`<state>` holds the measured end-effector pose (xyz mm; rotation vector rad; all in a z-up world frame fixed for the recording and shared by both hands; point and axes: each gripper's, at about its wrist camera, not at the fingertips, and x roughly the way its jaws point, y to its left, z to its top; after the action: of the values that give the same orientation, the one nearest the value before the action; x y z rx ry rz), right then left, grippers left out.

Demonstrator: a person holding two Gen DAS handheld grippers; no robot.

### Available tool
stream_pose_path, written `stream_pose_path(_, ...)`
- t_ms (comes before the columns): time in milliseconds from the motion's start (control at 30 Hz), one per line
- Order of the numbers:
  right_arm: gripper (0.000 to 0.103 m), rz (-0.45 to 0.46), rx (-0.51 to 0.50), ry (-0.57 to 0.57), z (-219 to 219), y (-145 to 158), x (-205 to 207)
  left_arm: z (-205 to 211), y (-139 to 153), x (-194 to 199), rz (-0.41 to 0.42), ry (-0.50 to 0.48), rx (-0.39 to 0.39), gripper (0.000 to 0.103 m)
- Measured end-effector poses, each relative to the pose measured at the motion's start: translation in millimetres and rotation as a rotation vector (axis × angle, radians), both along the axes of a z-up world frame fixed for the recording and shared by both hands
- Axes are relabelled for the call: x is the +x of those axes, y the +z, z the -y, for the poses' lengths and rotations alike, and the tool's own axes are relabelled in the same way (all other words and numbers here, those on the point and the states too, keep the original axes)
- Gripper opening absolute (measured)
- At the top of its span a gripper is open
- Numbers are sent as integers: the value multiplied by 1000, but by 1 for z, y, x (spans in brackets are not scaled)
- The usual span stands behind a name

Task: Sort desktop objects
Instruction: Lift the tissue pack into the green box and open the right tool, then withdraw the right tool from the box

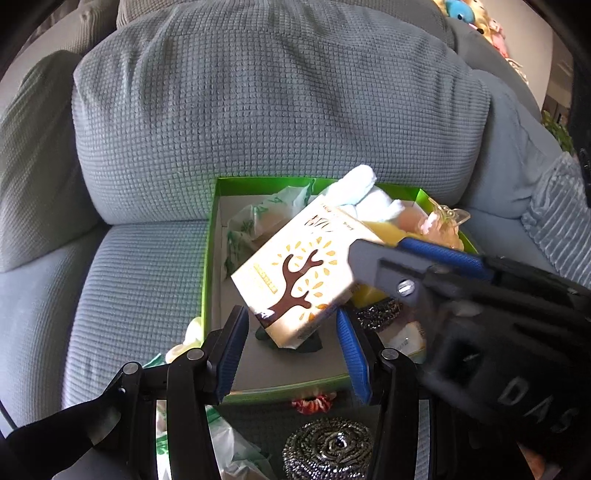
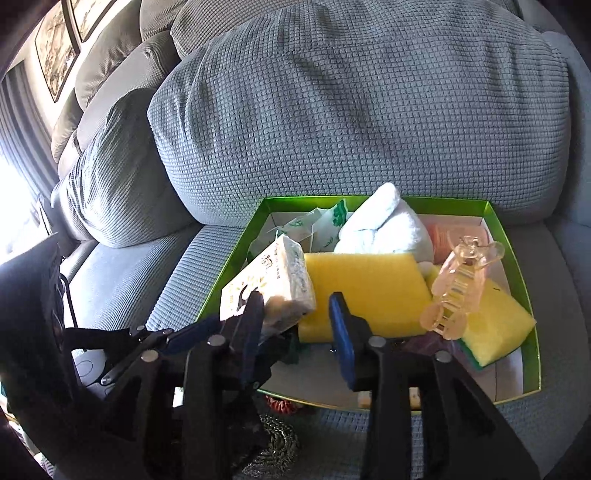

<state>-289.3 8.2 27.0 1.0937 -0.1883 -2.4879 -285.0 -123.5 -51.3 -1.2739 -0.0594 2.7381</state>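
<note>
A green-walled box (image 1: 209, 258) (image 2: 513, 258) sits on a grey sofa seat. It holds a white tissue pack with a brown tree print (image 1: 299, 273) (image 2: 280, 284), yellow sponges (image 2: 365, 291), a white towel (image 2: 388, 229), a clear hair claw (image 2: 461, 284), plastic bags (image 1: 251, 229) and a steel scourer (image 1: 380, 314). My left gripper (image 1: 291, 332) is open just in front of the tilted tissue pack. My right gripper (image 2: 295, 317) is open; its left finger touches the pack's end. In the left wrist view the right gripper (image 1: 413, 273) reaches in from the right against the pack.
A big grey cushion (image 1: 277, 103) stands behind the box. In front of the box lie a second steel scourer (image 1: 328, 450), a red-white hair tie (image 1: 314, 402) and plastic bags (image 1: 229, 450). Plush toys (image 1: 476, 18) are at the far right.
</note>
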Motion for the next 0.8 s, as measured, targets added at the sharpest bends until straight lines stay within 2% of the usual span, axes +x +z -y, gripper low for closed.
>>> stream_pose_path(400, 38, -54, -41, -49, -29, 24, 18, -2, 10, 11, -32, 30, -42, 50)
stream_pose_path(567, 38, -78, -76, -68, -48, 35, 36, -20, 12, 21, -53, 31, -86, 50)
stream_pose_path(800, 38, -107, -106, -98, -80, 47, 71, -48, 24, 38, -80, 13, -109, 50)
